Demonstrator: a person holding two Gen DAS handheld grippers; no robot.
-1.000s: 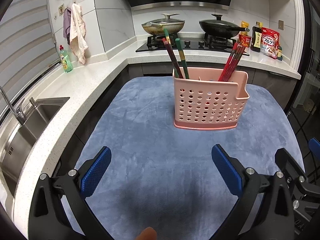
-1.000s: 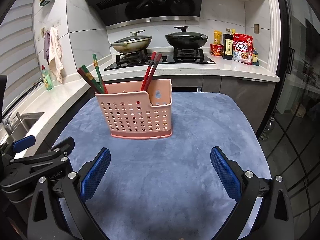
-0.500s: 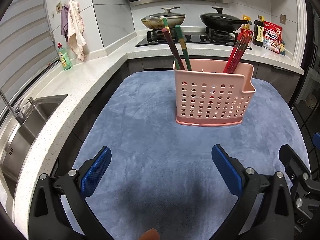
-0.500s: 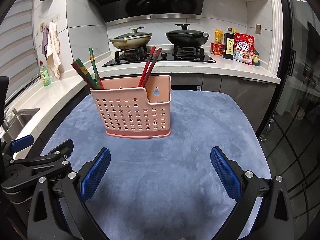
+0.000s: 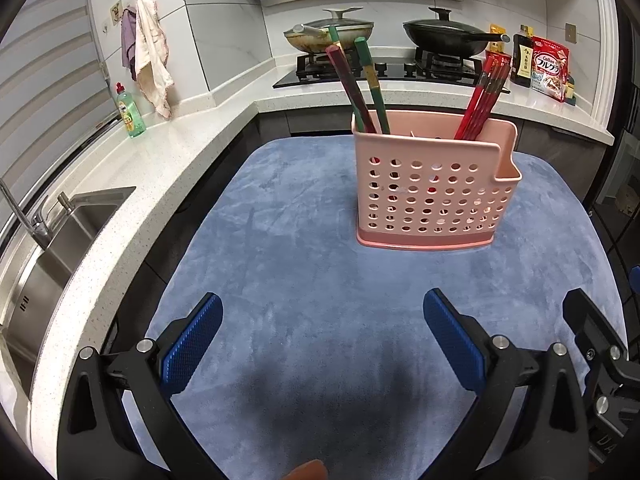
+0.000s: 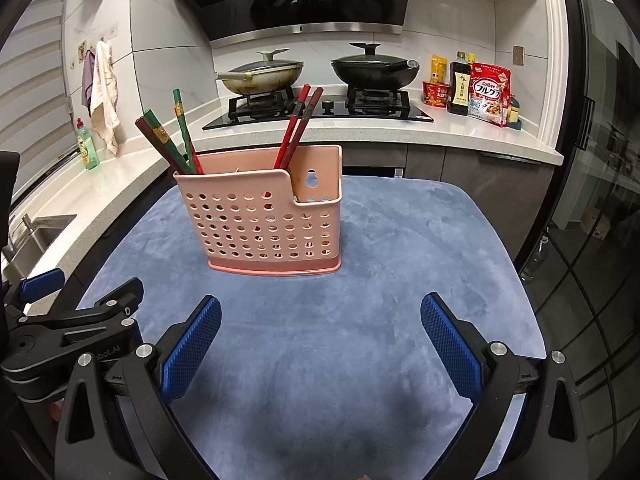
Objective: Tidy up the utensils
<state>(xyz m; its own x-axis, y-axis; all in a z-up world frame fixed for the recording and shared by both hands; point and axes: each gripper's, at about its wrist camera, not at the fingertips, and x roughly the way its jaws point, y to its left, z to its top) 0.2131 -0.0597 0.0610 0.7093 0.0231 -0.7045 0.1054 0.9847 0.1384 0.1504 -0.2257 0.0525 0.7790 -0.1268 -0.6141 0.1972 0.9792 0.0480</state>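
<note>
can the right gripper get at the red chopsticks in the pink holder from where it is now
Probably yes. The right gripper is open and empty, and only bare blue mat lies between it and the pink holder; the red chopsticks stick out above its rim.

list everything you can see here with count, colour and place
utensil holder: 1, pink, perforated, upright on the mat
green and dark red chopsticks: a few, leaning in the holder's left end
red chopsticks: a few, in the holder's right part
mat: 1, blue-grey, covers the table
pans: 2, lidded, on the hob
dish soap bottle: 1, green, counter near the sink
cloths: 2, white and purple, hanging on the wall
cereal bag: 1, red, right counter
left gripper: open, empty
right gripper: open, empty
</note>
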